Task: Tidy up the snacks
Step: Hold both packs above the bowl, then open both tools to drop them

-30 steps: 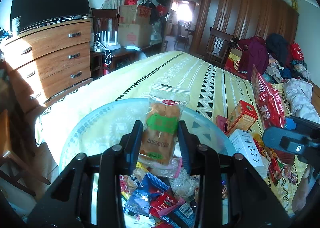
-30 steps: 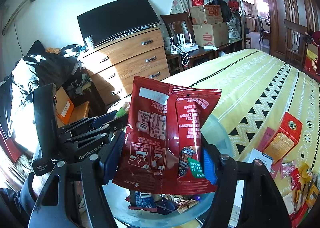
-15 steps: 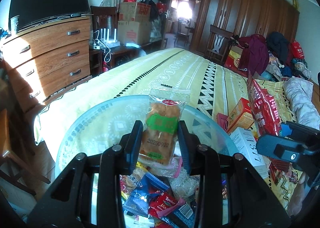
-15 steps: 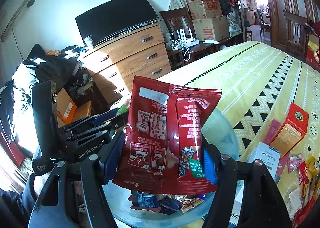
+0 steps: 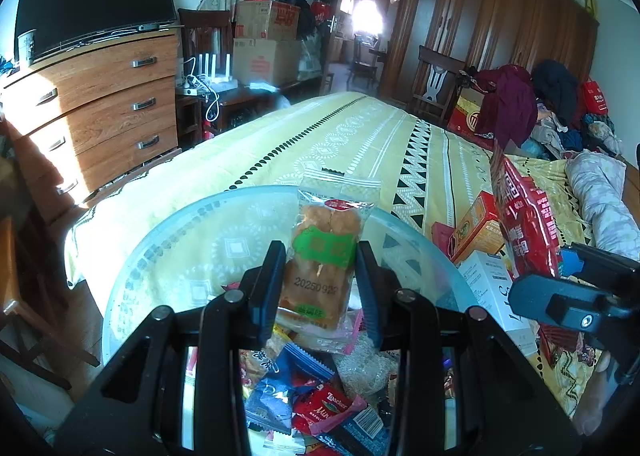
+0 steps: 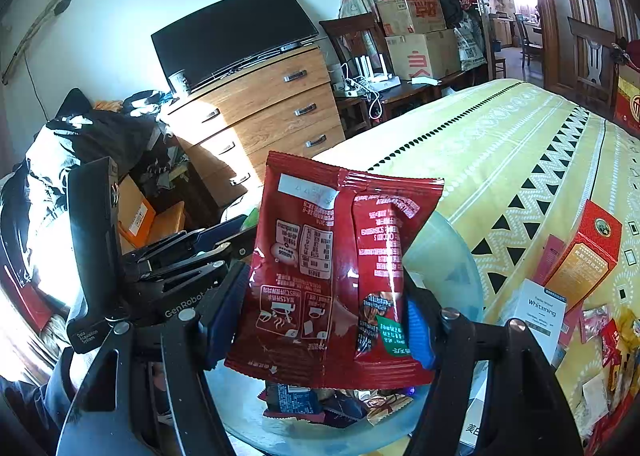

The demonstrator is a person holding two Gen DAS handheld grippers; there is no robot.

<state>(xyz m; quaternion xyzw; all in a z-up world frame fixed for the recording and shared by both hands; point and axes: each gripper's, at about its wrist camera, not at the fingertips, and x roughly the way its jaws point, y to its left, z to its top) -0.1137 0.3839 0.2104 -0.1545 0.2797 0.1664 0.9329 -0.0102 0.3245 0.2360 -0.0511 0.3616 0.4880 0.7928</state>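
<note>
Left tongs (image 5: 318, 288) clamped on a clear-wrapped golden pastry packet with a green label (image 5: 322, 260), pinched across its lower half so the sealed top stands upright and clear of the pads. Packet hangs directly over the pale translucent round plastic bowl (image 5: 168, 240), so, by my read, a release would drop it straight onto the heap of small wrapped snacks (image 5: 316, 392) already inside.

Right tongs (image 6: 324, 320) clamped on a large glossy red foil snack bag (image 6: 340, 268), gripped low at both side edges, printed back facing the camera, body upright and slightly bowed. It sits above the same bowl, near that bowl's right-hand rim; the wide bag hides most of the drop zone from this camera.

Both packets likely held high to clear the rim before letting go. The two tools are close: the left tool's black body (image 6: 160, 256) is just beside the red bag in the right view, so there is little side room between them.

Outward: bowl rests on the yellow patterned bed cover (image 5: 360, 144). Right of the bowl, an orange-red carton (image 5: 478, 224) and a white box (image 5: 494, 296) crowd the rim, with loose sachets (image 6: 608, 336) beyond. Far side of the bed is open. Wooden drawer chest (image 5: 100, 112) stands well apart off the bed's left edge.
</note>
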